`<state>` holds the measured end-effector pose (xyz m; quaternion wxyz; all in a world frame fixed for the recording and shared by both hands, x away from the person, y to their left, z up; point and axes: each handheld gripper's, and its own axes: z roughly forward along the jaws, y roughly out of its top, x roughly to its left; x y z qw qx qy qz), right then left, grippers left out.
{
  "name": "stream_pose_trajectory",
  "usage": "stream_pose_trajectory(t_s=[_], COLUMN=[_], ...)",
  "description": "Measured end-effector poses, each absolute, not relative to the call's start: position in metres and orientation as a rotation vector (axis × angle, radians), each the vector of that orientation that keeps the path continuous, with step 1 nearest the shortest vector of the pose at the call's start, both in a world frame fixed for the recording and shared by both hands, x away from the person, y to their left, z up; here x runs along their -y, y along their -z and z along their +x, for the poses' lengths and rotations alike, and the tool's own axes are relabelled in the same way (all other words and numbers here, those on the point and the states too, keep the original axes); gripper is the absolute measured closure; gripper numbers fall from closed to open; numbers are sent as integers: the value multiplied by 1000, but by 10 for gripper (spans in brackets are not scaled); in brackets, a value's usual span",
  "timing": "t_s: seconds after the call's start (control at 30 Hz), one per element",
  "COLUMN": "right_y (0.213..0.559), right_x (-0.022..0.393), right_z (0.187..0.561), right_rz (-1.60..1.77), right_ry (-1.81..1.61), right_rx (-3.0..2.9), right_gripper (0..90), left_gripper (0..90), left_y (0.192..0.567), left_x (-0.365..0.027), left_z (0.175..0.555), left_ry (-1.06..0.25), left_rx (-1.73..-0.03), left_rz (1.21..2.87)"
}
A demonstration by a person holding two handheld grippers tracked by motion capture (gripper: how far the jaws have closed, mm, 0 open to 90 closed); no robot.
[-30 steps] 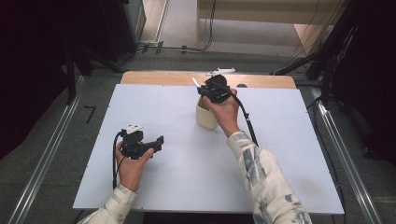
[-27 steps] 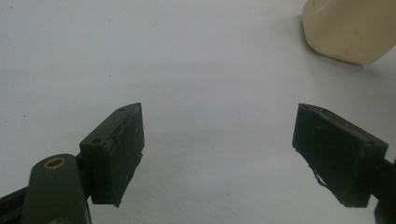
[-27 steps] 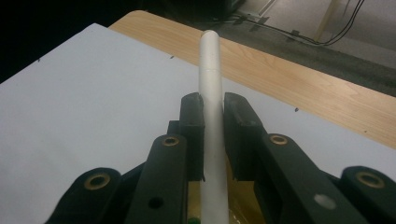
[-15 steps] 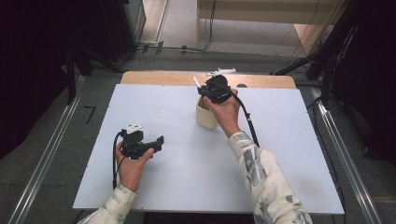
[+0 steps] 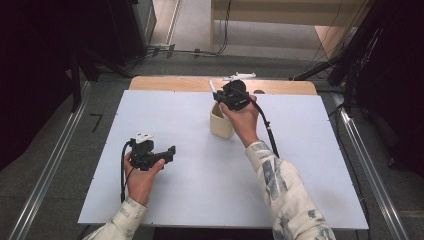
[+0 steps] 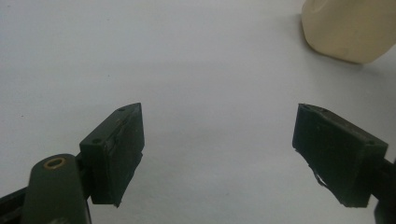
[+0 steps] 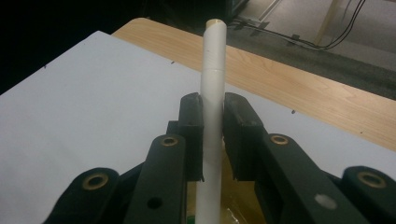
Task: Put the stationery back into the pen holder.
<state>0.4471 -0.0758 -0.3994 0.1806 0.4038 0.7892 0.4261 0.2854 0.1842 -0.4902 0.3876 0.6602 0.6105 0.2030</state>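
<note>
Overhead, the right tongs (image 5: 216, 92) hold a white pen (image 5: 212, 87) above the cream cup (image 5: 220, 123), which stands on the white desk (image 5: 300, 150) just past centre, toward 12 o'clock. The left tongs (image 5: 170, 151) rest at about 8 o'clock from the cup, well apart from it.

Left gripper view — the left tongs (image 6: 219, 154) stand wide apart with nothing between them; the cup (image 6: 348, 28) sits at 1 o'clock.

Right gripper view — the right tongs (image 7: 212, 140) are clamped on the upright pen (image 7: 212, 79), its tip pointing to 12 o'clock.
</note>
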Motion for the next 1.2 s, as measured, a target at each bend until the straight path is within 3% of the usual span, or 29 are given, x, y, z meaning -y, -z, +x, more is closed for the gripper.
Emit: stream_pose_trajectory(t_s=[0.3,1.2], right_y=[400,411], right_x=[77,96], right_z=[446,425], right_rz=[1143,1100], right_ry=[-1204,-1281], right_rx=[-2227,-2275], right_gripper=[756,537], left_gripper=[177,177], left_y=[490,491], left_x=[-184,-183], left_z=[285,285], left_ry=[-518,-522], left_rx=[-1553,-1555], left_rz=[1680,1684])
